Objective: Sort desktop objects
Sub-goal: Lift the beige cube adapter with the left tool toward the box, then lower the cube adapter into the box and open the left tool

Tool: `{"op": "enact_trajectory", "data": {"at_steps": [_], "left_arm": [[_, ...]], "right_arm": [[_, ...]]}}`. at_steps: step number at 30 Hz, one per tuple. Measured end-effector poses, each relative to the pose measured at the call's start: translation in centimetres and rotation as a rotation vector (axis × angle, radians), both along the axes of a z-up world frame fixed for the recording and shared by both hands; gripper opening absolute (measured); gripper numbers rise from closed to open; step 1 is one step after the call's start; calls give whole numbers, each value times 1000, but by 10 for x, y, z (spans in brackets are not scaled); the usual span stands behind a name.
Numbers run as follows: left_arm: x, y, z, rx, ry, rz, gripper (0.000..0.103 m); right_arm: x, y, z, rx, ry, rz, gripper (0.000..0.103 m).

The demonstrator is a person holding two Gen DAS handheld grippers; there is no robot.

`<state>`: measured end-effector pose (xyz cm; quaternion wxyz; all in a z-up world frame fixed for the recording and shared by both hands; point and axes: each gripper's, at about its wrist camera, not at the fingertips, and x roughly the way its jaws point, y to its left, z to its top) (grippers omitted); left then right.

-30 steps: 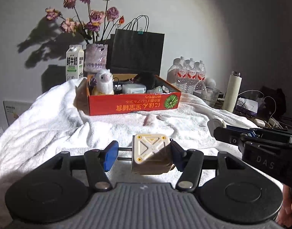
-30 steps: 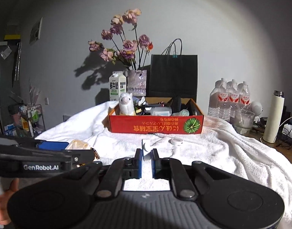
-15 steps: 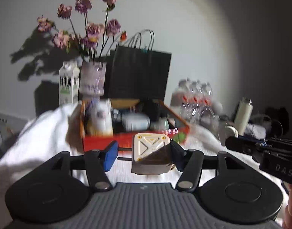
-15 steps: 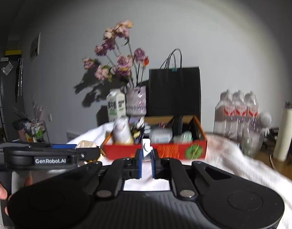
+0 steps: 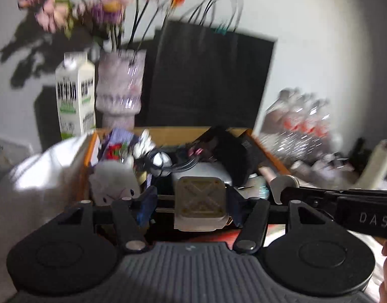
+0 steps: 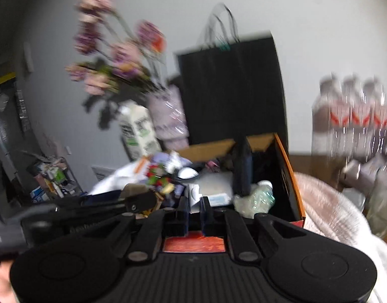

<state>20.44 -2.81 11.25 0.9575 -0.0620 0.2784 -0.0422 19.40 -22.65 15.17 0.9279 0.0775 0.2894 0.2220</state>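
Above the near edge of the red box (image 5: pixel 269 151), the left gripper (image 5: pixel 190 202) pinches a beige block (image 5: pixel 199 199); the right gripper (image 6: pixel 194 208) pinches 1 small white piece (image 6: pixel 194 197), equally near.

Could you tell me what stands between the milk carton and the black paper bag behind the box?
In the left wrist view, the pale vase of purple flowers stands between the milk carton and the black paper bag; the right wrist view agrees.
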Motion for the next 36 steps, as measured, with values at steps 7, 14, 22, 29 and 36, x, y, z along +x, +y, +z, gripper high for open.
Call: {"op": "enact_trajectory", "data": {"at_steps": [7,14,22,29,36], "left_arm": [[46,-12,-31,73,85,56,61],[52,-7,-41,72,116,46,65],[41,-1,-23,62,124,42,83],[1,-5,1,140,53,72,103],[-70,-4,21,125,-7,5,103]], "right_arm": [[85,4,-58,123,290,-10,9],[107,7,-75,63,375,-31,17],[80,12,-43,-157,230,-56,52],[34,14,-23,-270,47,-185,80],[-38,8,-11,-275,-101,-190,85]]}}
